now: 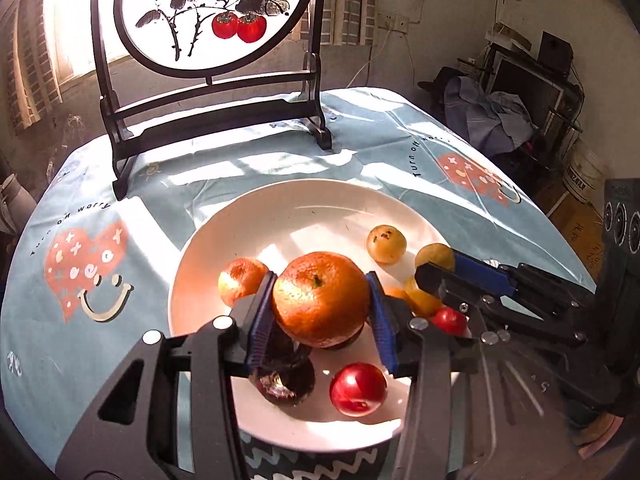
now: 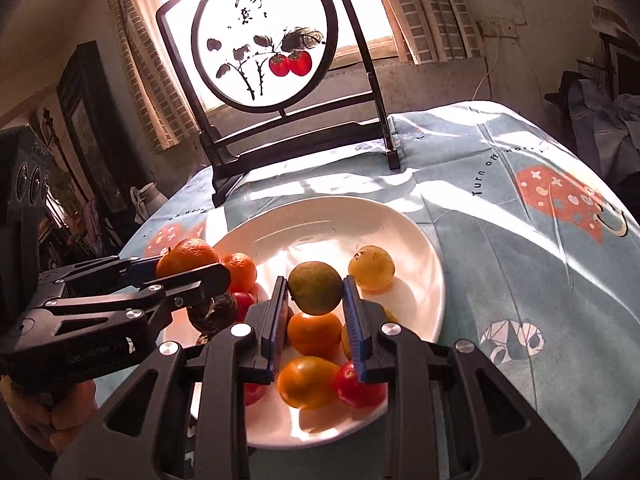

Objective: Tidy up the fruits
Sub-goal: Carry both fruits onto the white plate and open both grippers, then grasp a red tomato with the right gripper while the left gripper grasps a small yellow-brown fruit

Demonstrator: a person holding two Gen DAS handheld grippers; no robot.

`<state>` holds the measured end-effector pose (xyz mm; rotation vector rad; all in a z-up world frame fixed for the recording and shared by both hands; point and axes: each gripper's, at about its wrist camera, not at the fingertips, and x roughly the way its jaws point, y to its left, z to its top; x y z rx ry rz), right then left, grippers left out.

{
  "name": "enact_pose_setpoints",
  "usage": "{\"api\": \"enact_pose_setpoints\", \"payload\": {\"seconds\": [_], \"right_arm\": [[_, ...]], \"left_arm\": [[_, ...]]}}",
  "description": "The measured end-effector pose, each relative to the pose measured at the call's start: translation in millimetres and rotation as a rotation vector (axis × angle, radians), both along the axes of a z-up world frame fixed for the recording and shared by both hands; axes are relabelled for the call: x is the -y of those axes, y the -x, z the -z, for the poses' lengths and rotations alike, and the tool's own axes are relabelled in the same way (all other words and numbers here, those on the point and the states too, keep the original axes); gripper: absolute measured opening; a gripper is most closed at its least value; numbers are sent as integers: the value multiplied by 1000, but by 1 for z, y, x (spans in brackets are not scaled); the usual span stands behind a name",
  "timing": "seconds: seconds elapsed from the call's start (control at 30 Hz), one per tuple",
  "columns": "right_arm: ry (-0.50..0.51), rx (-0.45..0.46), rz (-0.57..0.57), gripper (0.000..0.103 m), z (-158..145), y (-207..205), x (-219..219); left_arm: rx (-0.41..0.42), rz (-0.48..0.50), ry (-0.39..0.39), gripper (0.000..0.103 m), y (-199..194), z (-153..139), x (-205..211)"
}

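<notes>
We hold a large orange (image 1: 320, 300) in the left tongs (image 1: 320, 312), clamped across its widest part above the white plate (image 1: 280, 216). It looks firm and fairly heavy, with a pebbled rind that should grip well on the ribbed blue pads (image 1: 260, 320); squeezing harder would probably only bruise it. The right tongs (image 2: 314, 312) are closed on a greenish fruit (image 2: 316, 288), likewise taken at its middle, over the same plate. It looks smooth and round, so we judge it more likely to slip.

Below lie smaller oranges, red fruits (image 1: 358, 388), yellow ones (image 2: 371, 267) and a dark one (image 1: 284, 384), all loose and apt to roll.

The plate rests on a desk under a pale blue printed cloth (image 1: 400, 148), with a framed persimmon screen (image 2: 264, 40) behind it before a bright window.
</notes>
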<state>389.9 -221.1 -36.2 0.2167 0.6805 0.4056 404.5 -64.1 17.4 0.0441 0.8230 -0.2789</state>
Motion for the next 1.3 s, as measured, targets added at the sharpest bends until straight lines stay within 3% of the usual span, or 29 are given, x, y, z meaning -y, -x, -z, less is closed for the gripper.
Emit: {"api": "enact_pose_setpoints", "payload": {"seconds": [0.13,0.17,0.2,0.27,0.3,0.53,0.73,0.77,0.87,0.93,1.13,1.3], "right_arm": [[19,-1,-11,28,4,-19,-7],[27,1,-9,29,5,-21,-7],[35,8,-3,34,4,-21,-6],[46,24,-2,46,1,-17,-3],[45,34,-3,46,-3,-14,-1],[11,67,-97,46,-26,31,-17],[62,38,-348,49,-17,96,-73],[83,27,-381,49,-11,105,-83],[171,-21,-471,49,7,125,-113],[242,-38,-514,49,18,133,-130],[311,-80,-538,49,38,133,-146],[321,-83,-523,49,42,130,-146]], "left_arm": [[-28,-5,-50,46,-32,7,8],[-29,-13,-65,52,-35,8,8],[-10,-29,-83,58,-35,5,8],[63,-61,-77,95,-26,-7,0],[101,-78,-58,97,-18,-14,-7],[142,-169,12,101,49,-38,-60],[181,-341,43,101,107,-7,-117],[185,-384,28,101,110,3,-124],[175,-505,-145,101,102,16,-131],[168,-555,-184,101,99,17,-135],[127,-530,-28,101,104,8,-147],[98,-524,19,101,105,9,-148]]}}
